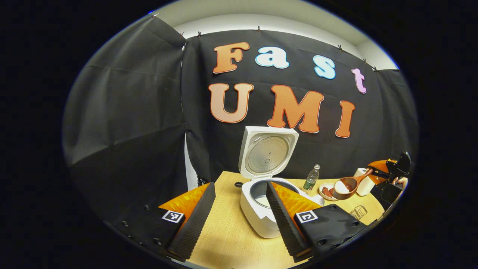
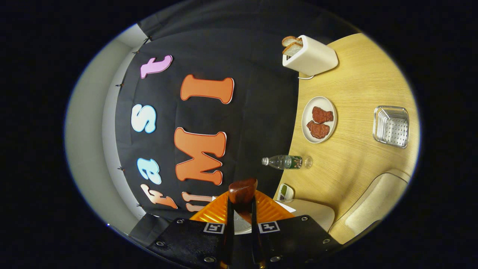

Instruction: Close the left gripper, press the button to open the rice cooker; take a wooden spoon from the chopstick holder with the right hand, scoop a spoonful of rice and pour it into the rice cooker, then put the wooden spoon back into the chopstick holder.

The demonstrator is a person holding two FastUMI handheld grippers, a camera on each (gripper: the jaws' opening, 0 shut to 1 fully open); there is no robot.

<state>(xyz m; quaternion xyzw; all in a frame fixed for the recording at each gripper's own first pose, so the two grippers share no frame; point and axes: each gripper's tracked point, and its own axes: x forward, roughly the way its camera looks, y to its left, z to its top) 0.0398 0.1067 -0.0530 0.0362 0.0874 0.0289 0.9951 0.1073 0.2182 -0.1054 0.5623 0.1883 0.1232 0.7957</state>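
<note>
On the light wooden table (image 1: 227,239), the white rice cooker (image 1: 257,213) is sitting open at the frame's middle. The right gripper (image 2: 242,213) is squeezing the brown wooden spoon (image 1: 349,185), full of rice, at the right; pouring is left. The left gripper (image 1: 239,213) is hanging wide open, holding nothing.

Cooker mouth: the white rice cooker (image 1: 261,209) stands lid-up, its pot open from above.
Right flank: a clear plastic bottle (image 1: 311,178) and round white plate (image 1: 324,193) crowd it.
Front: bare light wooden table (image 1: 231,235).

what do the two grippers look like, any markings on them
Left gripper: two long wedge-shaped fingers with ribbed inner faces, backed by glossy orange ridged plastic, on black blocks with screws. Each block bears a small square black-and-white marker. Right gripper: same build, black screwed body, orange ridged plastic behind the fingers, two square markers near the finger bases. No cables or sleeves can be made out.
</note>
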